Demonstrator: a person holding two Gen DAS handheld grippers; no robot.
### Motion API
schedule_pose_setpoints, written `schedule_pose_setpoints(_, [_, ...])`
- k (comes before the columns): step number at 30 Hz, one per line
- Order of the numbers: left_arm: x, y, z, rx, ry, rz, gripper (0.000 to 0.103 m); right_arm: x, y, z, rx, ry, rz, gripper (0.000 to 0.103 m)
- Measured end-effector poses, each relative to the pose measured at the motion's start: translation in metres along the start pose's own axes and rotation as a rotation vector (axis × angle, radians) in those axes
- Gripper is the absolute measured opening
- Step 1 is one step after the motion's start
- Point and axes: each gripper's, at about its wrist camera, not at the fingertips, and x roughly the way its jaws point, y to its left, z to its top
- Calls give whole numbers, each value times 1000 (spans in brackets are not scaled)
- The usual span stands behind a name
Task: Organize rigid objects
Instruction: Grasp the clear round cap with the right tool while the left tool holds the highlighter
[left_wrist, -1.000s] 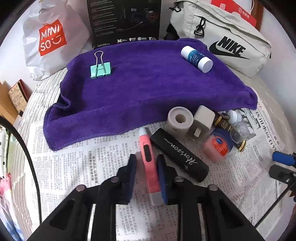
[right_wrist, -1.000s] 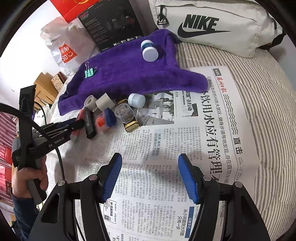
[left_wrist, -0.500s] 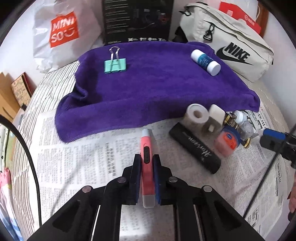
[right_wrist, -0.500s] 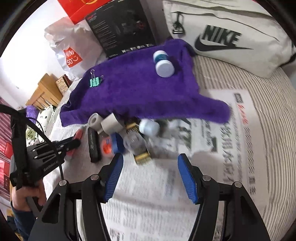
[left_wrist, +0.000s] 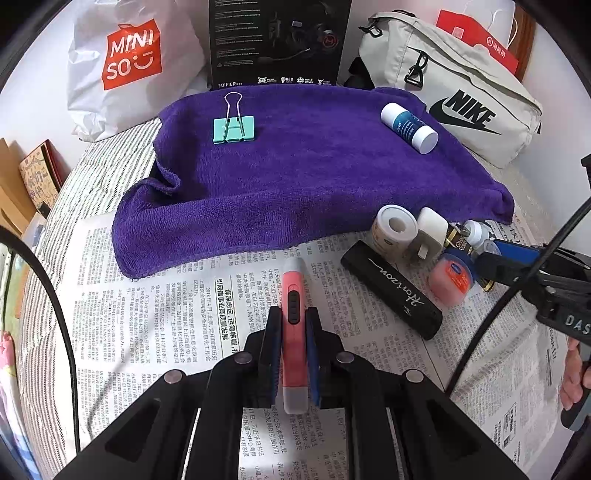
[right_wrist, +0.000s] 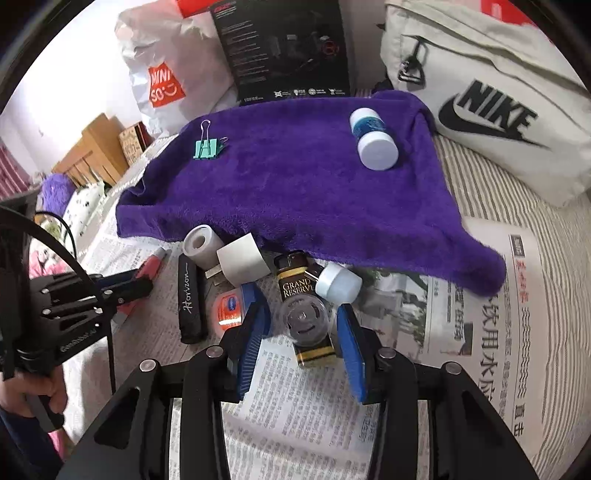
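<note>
Left claw (left_wrist: 293, 354) clamped tight on pink cutter (left_wrist: 293, 314) over newspaper (left_wrist: 155, 325). Right claw (right_wrist: 303, 332) jaws just closing around clear-capped bottle (right_wrist: 304, 325); contact unclear.

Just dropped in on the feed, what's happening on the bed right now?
A person is sorting small items off a newspaper onto a purple towel. The left gripper is shut on a pink utility knife. The right gripper has just been closing around a small Grand Reserve bottle that lies between its pads; whether they press on it yet is unclear. A green binder clip and a blue-and-white tube already lie on the towel.
</note>
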Motion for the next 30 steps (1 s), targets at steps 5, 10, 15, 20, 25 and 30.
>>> schedule_pose_setpoints(5, [-1, 1, -1, -2, -5, -9, 13, 4, 7, 1, -64, 7, -47, 28])
schedule_pose_setpoints(10, [-1, 2, -2, -3, -4, -8, 13, -9, 3, -3, -80, 10, -87, 28])
schedule_pose_setpoints(15, [-1, 2, -3, -10, -8, -4, 13, -17, -21, -17, -33, 30, -128, 28])
schedule_pose_setpoints(20, [0, -2, -1, 5, 0, 15, 13, -8, -34, -26, 3, 45, -115, 28])
schedule_pose_setpoints(25, [1, -6, 1, 18, 0, 29, 13, -8, -33, -28, 0, 26, -115, 28])
schedule_pose_setpoints(30, [1, -2, 1, 16, 5, 14, 13, -11, -37, -26, 1, 39, -100, 27])
